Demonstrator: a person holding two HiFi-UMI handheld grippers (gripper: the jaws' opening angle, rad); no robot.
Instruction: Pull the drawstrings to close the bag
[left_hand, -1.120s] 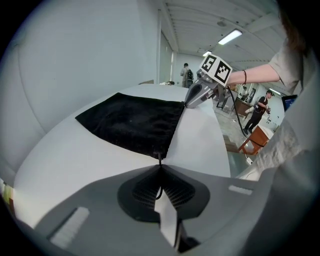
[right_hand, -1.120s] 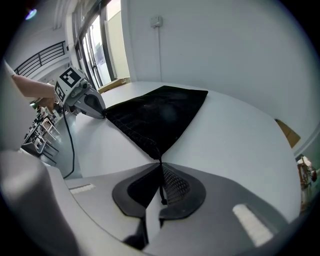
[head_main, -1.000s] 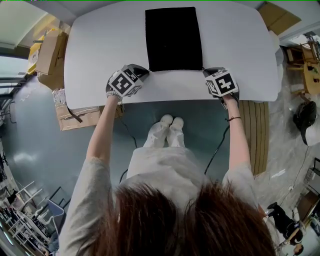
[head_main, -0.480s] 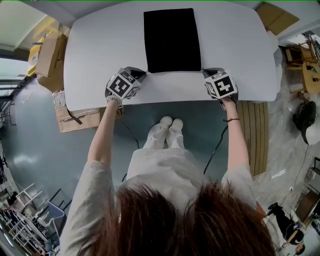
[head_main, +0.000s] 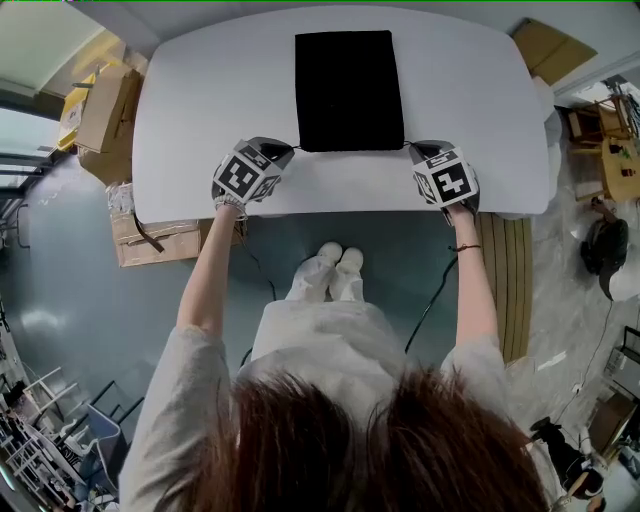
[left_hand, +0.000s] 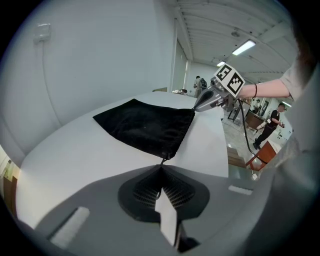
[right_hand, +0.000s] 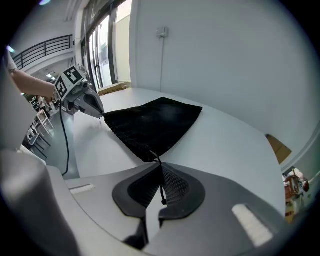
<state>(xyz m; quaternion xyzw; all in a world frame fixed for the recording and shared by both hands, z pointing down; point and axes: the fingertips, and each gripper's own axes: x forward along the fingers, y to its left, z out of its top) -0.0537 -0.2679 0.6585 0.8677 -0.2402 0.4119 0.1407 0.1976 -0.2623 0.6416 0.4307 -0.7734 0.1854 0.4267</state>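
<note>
A: Tools first, nearest to the person?

B: Left gripper (left_hand: 161, 169): jaws closed together, nipping the left drawstring (left_hand: 163, 160) right where it leaves the bag's corner. Right gripper (right_hand: 161, 165): jaws also together, clamped on the right drawstring (right_hand: 162, 185), which runs down between the pads. Both sit over the near edge of the white table (head_main: 200, 100), one at each near corner of the bag.

A: The bag itself?

B: Black bag (head_main: 349, 88), lying flat on the table about mid-width, reaching from the grippers toward the far edge. The cloth is slightly gathered at the corner by the right gripper. Contents: cannot tell.

A: Surroundings?

B: The person's shoes (head_main: 335, 270) are on the floor just under the near table edge. Cardboard boxes (head_main: 100, 105) stand on the floor to the left of the table; what they hold cannot be made out. A slatted wooden board (head_main: 510, 270) lies on the floor to the right. Each gripper shows in the other's view, across the bag's near edge.
</note>
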